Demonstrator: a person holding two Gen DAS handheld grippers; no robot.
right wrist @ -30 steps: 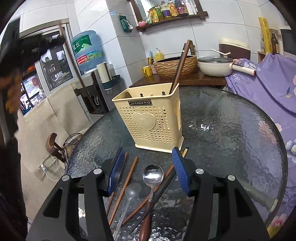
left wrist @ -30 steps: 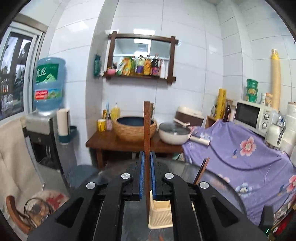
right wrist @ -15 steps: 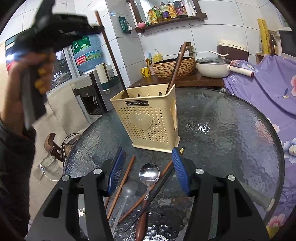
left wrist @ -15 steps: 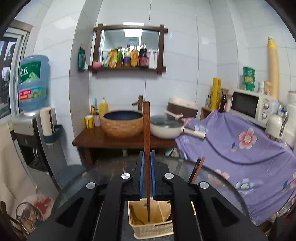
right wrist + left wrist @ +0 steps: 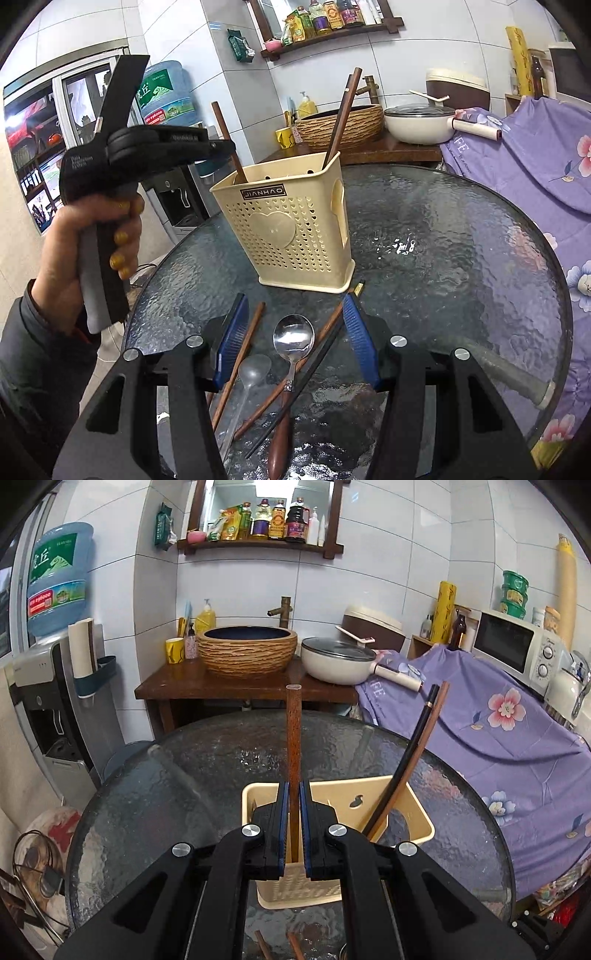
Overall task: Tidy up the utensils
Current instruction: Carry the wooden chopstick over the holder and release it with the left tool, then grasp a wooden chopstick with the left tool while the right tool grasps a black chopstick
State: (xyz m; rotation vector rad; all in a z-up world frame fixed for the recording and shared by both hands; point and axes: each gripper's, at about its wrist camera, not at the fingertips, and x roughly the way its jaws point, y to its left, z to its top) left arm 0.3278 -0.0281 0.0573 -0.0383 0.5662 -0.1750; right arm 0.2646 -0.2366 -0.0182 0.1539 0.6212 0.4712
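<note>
A cream perforated utensil holder (image 5: 295, 229) stands on the round glass table (image 5: 443, 236); it also shows in the left wrist view (image 5: 413, 812). My left gripper (image 5: 294, 794) is shut on a brown wooden chopstick (image 5: 294, 738), held upright with its lower end inside the holder's left compartment; the right wrist view shows that gripper (image 5: 221, 146) above the holder's left side. Two dark chopsticks (image 5: 417, 753) lean in the holder's right side. My right gripper (image 5: 295, 332) is open and empty over a metal spoon (image 5: 293, 338), a clear plastic spoon (image 5: 253, 371) and loose chopsticks (image 5: 240, 362).
A purple flowered cloth (image 5: 498, 731) covers the counter to the right. A wooden side table (image 5: 221, 686) with a woven basin (image 5: 246, 650) and a white pan (image 5: 340, 661) stands behind the glass table. A water dispenser (image 5: 55, 657) is at the left.
My left gripper has come down over the holder, lowering the chopstick's tip into its left compartment. My right gripper has stayed open above the spoons.
</note>
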